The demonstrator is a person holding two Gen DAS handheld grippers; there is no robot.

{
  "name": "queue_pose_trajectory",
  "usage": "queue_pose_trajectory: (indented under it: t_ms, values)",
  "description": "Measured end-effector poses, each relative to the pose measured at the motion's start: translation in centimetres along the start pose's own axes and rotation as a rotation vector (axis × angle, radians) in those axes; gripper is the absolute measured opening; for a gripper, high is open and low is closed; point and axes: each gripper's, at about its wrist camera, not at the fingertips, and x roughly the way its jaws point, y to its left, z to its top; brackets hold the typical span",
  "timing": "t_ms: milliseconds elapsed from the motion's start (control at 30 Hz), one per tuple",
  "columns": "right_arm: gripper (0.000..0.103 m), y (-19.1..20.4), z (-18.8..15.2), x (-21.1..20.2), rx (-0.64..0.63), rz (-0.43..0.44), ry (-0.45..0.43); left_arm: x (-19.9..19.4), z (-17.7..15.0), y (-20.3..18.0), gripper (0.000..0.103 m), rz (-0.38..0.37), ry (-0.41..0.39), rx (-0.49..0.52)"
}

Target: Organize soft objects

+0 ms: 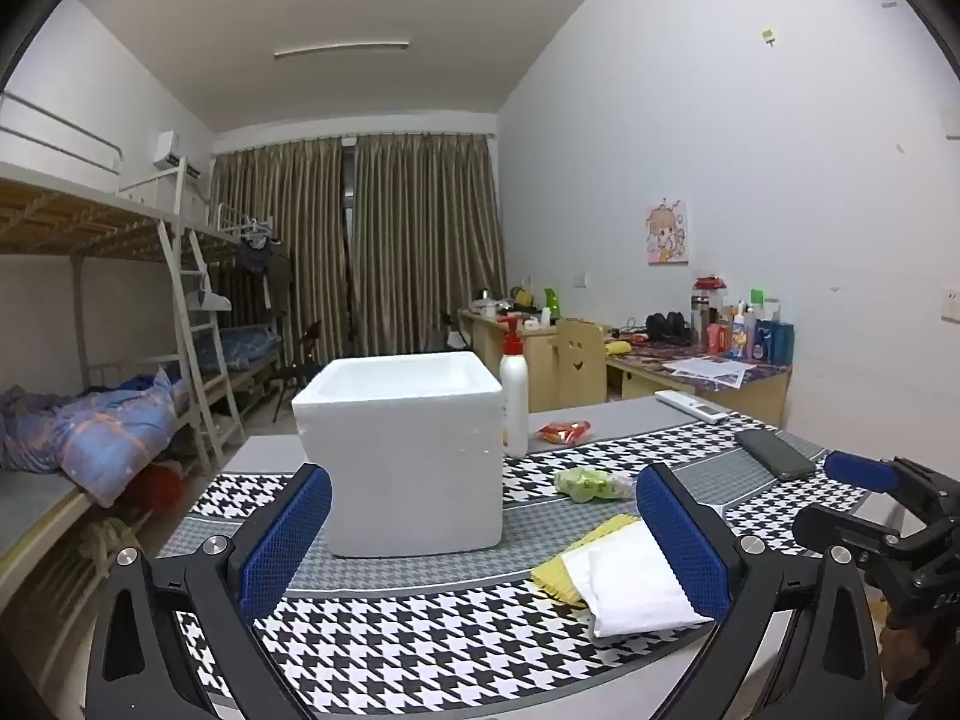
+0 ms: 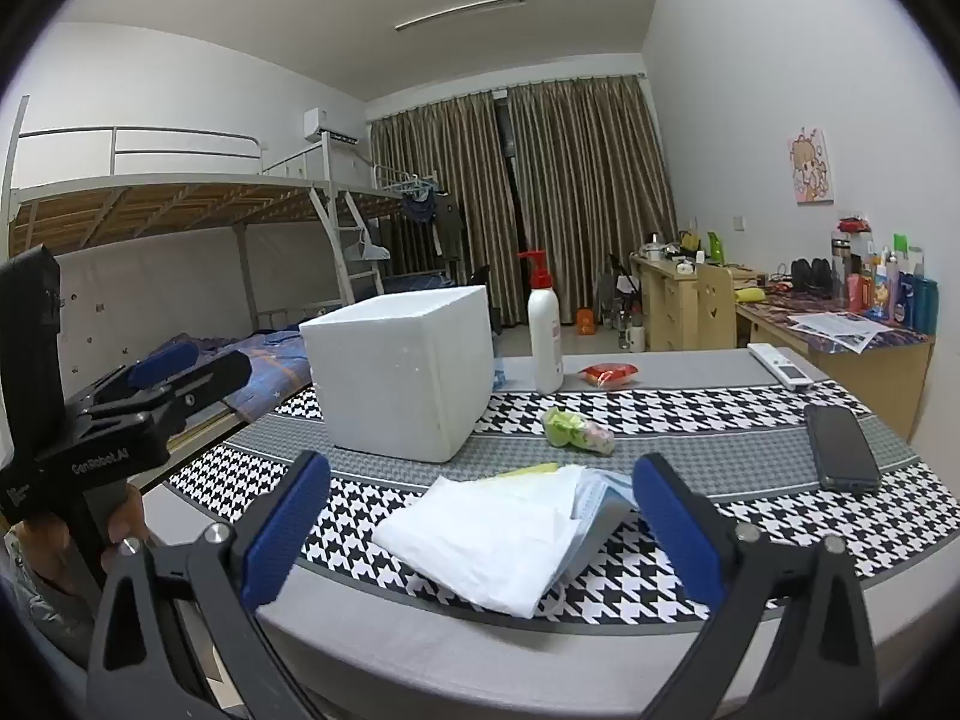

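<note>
A white foam box point(image 1: 402, 456) point(image 2: 396, 372) stands open-topped on the houndstooth tablecloth point(image 2: 690, 414). Near the front edge lies a pile of soft things: a white cloth point(image 1: 630, 582) point(image 2: 480, 534) on a yellow cloth point(image 1: 558, 570) and a blue face mask point(image 2: 600, 510). A crumpled green packet point(image 1: 591, 483) point(image 2: 570, 429) lies behind the pile, and a red packet point(image 1: 564, 431) point(image 2: 609, 373) farther back. My left gripper point(image 1: 483, 546) is open and empty, facing the box. My right gripper point(image 2: 480, 516) is open, hovering just short of the pile without touching it.
A white pump bottle point(image 1: 514, 396) point(image 2: 545, 336) stands right of the box. A dark phone point(image 2: 840, 447) and a white remote point(image 2: 780, 366) lie at the table's right. Bunk beds point(image 1: 90, 420) fill the left side; cluttered desks point(image 1: 708, 360) line the right wall.
</note>
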Motion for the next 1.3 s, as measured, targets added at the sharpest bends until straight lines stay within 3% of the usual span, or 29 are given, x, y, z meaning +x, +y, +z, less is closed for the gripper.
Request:
queue_pose_trajectory:
  t_ms: [367,433,1300]
  values:
    - [0.102,-0.5,0.4,-0.1,-0.006,-0.001,-0.006,0.5,-0.2,-0.5,0.102,-0.002,0.036,-0.008]
    - [0.102,-0.3,0.7,-0.6,-0.005,-0.003,-0.007,0.1,0.2,0.2,0.102,-0.018,0.01,-0.009]
    - [0.102,-0.5,0.9,0.3,-0.015,-0.022,0.003,1.4,0.0,-0.2,0.102,-0.029,0.041,-0.025]
